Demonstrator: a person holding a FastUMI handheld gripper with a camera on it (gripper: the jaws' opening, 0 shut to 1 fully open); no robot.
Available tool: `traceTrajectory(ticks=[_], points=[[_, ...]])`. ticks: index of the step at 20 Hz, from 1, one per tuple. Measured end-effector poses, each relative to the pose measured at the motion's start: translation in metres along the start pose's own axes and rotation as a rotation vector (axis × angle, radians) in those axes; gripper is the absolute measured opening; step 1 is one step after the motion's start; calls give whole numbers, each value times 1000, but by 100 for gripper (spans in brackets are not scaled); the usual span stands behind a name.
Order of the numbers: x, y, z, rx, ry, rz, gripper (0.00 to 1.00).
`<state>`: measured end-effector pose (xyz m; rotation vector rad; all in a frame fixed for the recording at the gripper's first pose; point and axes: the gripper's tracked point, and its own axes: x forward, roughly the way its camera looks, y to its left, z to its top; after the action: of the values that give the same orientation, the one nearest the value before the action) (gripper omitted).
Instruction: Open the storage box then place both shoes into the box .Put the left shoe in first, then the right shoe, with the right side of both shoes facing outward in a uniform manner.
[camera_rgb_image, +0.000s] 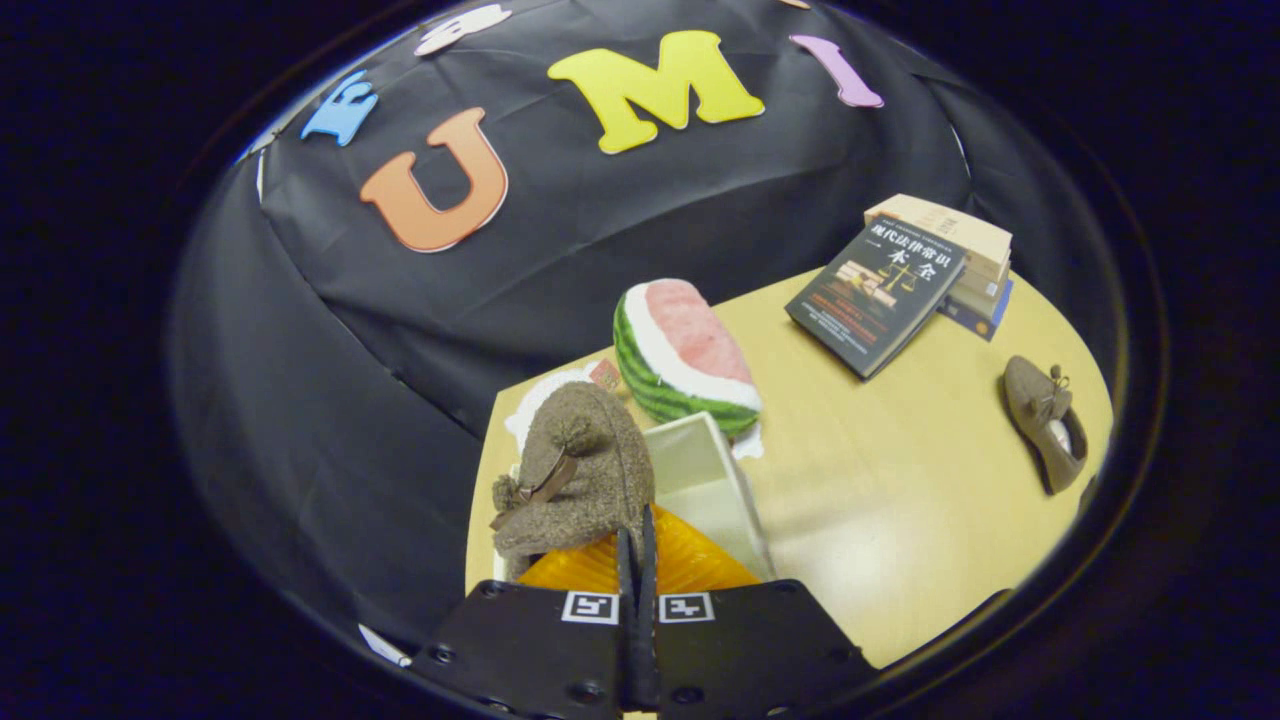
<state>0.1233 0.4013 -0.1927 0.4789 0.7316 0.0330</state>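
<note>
My gripper is shut on the heel edge of a brown fuzzy shoe, which hangs toe-up just ahead of the fingers. Under and beyond the shoe stands the open white storage box; I see its pale inner wall to the right of the shoe. The second brown shoe, with a small bow, lies on the wooden table far off to the right, apart from the box.
A watermelon-slice plush sits just beyond the box. A dark book leans on a stack of books at the table's far right. Bare tabletop stretches between the box and the second shoe.
</note>
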Motion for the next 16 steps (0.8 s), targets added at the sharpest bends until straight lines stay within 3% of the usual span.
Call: traceTrajectory(ticks=[8, 16], points=[[37, 29, -46, -35, 23, 7, 0], [42, 20, -64, -84, 37, -6, 0]])
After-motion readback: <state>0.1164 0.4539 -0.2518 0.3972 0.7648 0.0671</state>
